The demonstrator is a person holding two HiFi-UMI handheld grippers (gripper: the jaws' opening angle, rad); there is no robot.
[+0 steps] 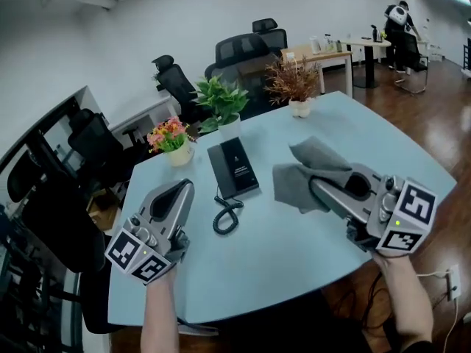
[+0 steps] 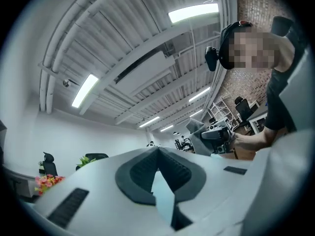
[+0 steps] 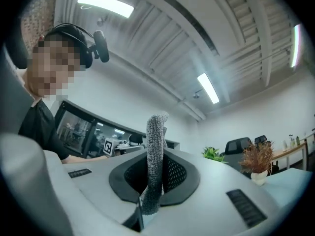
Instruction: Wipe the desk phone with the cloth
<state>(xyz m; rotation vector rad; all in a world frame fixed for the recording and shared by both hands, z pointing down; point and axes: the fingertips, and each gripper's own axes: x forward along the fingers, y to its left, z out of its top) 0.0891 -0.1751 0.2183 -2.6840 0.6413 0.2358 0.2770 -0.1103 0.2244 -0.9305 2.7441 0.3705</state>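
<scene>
- My right claw [image 1: 313, 185] is pinching the grey cloth [image 1: 302, 173]. In the right gripper view a knitted fold stands up between the jaws, which are pressed on it from both sides.
- The rest of the cloth hangs loose ahead of the right claw's tips and to their left, and it looks to be held above the table [image 1: 294, 259] rather than lying on it (hard to be sure from the head view).
- My left claw [image 1: 182, 187] is pressed together with nothing in it. In the left gripper view the pads meet at the tips, and only pale tabletop shows through the gap behind them.
- The desk phone [image 1: 235, 166] lies flat on the table between the two claws. It is just ahead and to the right of the left claw's tips, and to the left of the right claw's tips with a strip of bare table between.
- Its coiled cord [image 1: 227, 215] curls off the near end, just to the right of the left claw.
- I judge the step as cloth in grip, approach under way. No fabric touches the phone, so wiping has not begun.
- For the next move I would bring the right claw left and down until the hanging cloth lands on the phone's face, then stroke along its length.
- The left claw could steady the near edge, since a light phone may slide under the cloth, and it should keep out of that cord.
</scene>
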